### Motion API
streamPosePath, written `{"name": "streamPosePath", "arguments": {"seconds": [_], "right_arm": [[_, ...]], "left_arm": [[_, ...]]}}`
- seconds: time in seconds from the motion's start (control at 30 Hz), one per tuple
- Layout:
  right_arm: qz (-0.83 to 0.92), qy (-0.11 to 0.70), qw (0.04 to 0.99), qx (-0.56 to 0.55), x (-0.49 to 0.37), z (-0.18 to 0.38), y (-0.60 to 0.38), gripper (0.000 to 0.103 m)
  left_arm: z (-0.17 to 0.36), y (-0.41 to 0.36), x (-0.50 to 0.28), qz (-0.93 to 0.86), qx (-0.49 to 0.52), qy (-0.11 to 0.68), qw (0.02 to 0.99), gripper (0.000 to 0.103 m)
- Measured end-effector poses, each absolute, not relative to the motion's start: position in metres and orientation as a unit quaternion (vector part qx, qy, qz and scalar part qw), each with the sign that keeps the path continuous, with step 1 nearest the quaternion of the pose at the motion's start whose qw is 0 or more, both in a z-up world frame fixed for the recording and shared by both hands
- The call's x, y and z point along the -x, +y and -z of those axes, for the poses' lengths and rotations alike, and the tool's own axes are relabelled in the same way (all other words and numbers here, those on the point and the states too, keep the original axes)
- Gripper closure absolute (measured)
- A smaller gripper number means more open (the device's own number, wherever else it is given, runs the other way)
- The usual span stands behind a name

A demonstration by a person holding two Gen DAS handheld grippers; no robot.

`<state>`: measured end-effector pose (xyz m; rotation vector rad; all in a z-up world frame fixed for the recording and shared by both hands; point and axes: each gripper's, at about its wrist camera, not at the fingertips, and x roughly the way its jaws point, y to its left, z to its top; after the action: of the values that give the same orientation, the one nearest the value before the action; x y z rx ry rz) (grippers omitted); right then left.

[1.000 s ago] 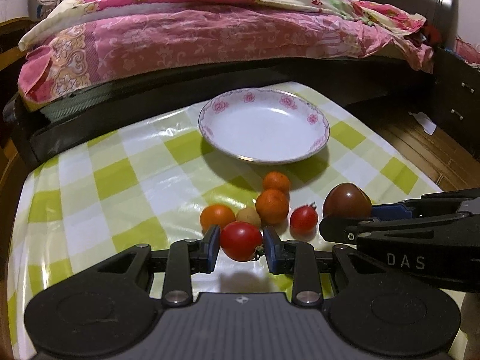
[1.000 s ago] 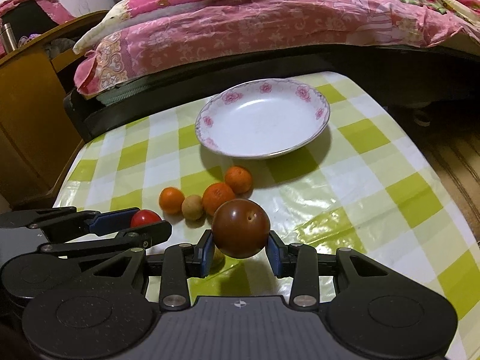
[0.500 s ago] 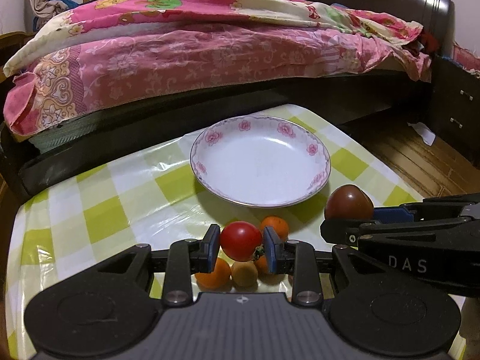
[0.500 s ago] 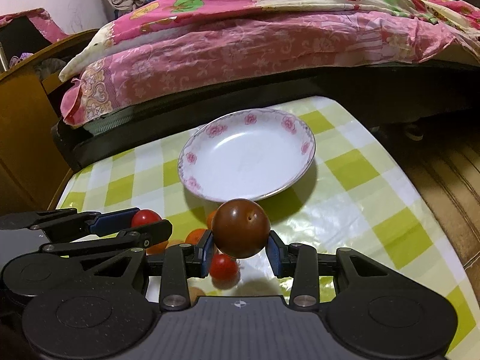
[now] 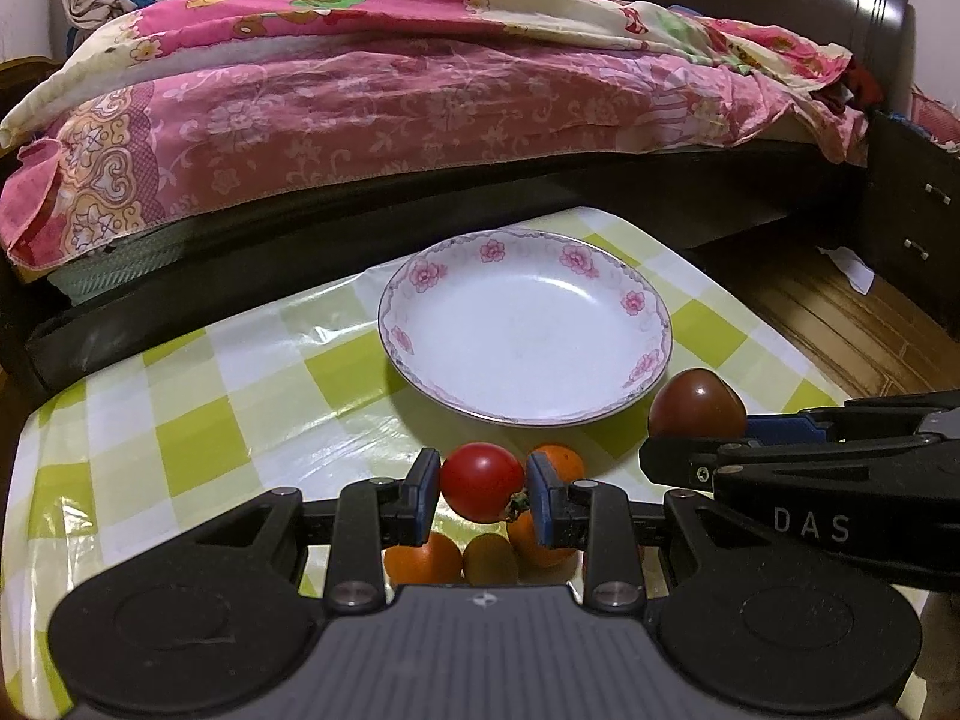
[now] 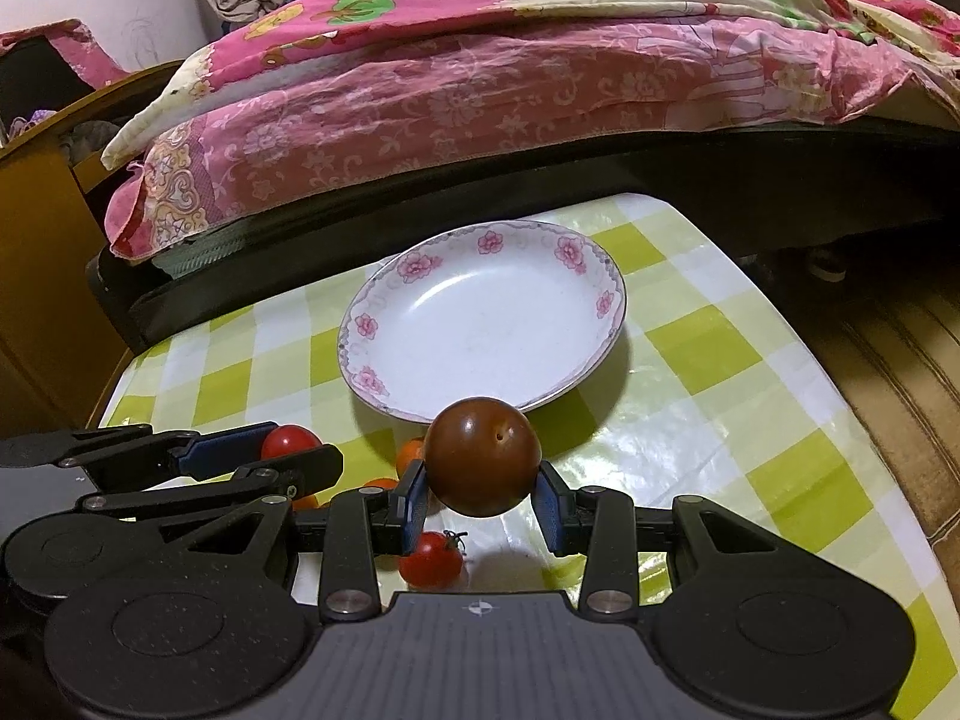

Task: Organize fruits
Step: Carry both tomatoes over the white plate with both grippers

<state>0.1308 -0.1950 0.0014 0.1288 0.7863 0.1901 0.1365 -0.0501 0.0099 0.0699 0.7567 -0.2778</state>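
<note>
Fingers [image 5: 427, 495] pinch red tomato [image 5: 482, 482]; right ones grip brown tomato [image 6: 483, 464].

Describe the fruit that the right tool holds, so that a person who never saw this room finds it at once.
Start at the white plate with pink flowers on the green-checked table. Just in front of its near rim, the right tool holds a dark brown tomato above the table. It is bigger and far darker than the red tomato in the left tool and the oranges below.

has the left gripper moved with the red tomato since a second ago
Yes. The left gripper, shut on the red tomato, has lifted and advanced toward the plate; the oranges now sit below it.
</note>
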Motion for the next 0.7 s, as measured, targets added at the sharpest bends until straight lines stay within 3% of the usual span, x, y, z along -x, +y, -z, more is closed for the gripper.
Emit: {"name": "streamPosePath", "arguments": {"seconds": [0.7], "right_arm": [[-0.088, 0.375, 0.92, -0.065, -0.151, -0.004, -0.2, 0.069]], "left_arm": [[-0.011, -0.056, -0.16, 0.136, -0.041, 0.361, 0.922, 0.065]]}}
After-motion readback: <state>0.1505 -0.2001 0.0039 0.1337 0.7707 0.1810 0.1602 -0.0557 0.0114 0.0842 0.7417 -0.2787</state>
